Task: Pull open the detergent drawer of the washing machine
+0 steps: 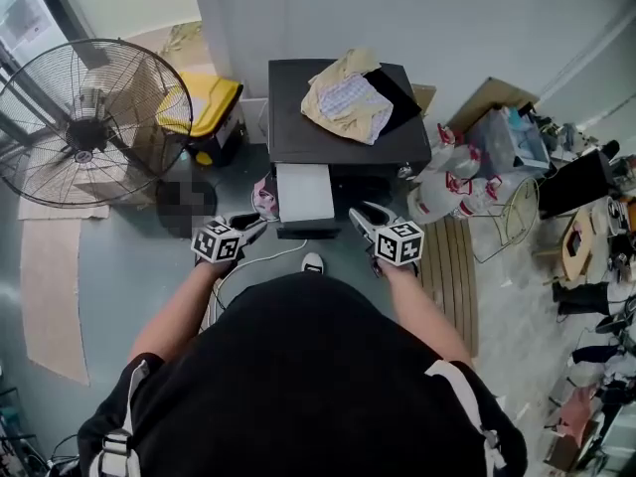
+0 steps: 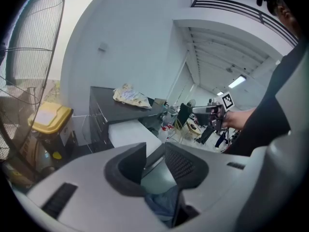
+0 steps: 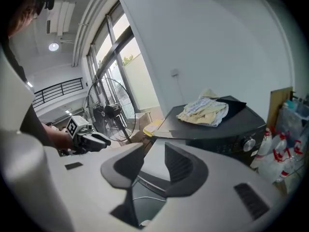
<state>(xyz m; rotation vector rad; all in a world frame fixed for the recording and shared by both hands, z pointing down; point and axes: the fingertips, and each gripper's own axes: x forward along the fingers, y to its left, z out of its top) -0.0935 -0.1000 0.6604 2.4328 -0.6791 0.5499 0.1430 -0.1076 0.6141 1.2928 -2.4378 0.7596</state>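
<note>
A dark grey washing machine point(image 1: 298, 117) stands against the wall, with a crumpled yellow cloth point(image 1: 346, 95) on its top. Its white detergent drawer point(image 1: 304, 194) sticks far out of the front towards me. My left gripper point(image 1: 253, 225) hovers just left of the drawer's front end, open and empty. On the drawer's right side my right gripper point(image 1: 360, 213) is also open and empty. The left gripper view shows the left gripper point(image 2: 155, 161) with the drawer point(image 2: 128, 132) beyond its jaws. The right gripper point(image 3: 154, 166) points at the machine point(image 3: 231, 124) and the drawer point(image 3: 155, 151).
A large standing fan point(image 1: 84, 122) and a yellow-lidded bin point(image 1: 204, 102) are left of the machine. White bottles point(image 1: 447, 182), a wire basket point(image 1: 507, 217) and a wooden slat mat point(image 1: 452, 266) lie to its right. A white cable point(image 1: 260, 259) runs on the floor.
</note>
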